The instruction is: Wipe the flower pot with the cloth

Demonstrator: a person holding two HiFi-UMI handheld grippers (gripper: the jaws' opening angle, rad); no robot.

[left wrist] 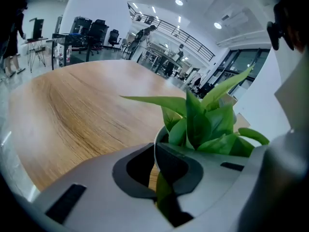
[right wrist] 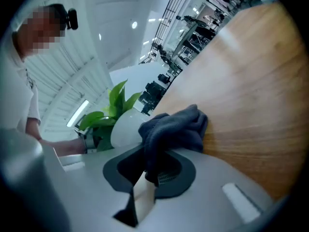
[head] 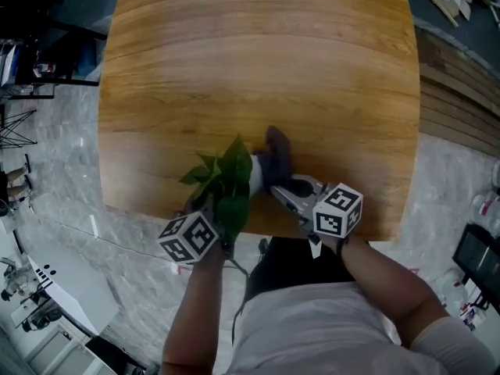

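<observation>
My left gripper [left wrist: 157, 166] was closed on the rim of a small white round flower pot [left wrist: 155, 146], the rim pinched between its jaws (the pot's broad green leaves [left wrist: 203, 124] filled much of that gripper's view). My right gripper [right wrist: 147, 170] was clamped tight on a bunched dark grey cloth [right wrist: 176, 127], and the cloth touched the pot's white side. The pot sat on a light brown wooden table [head: 258, 53], near the edge closest to me, between my two grippers.
</observation>
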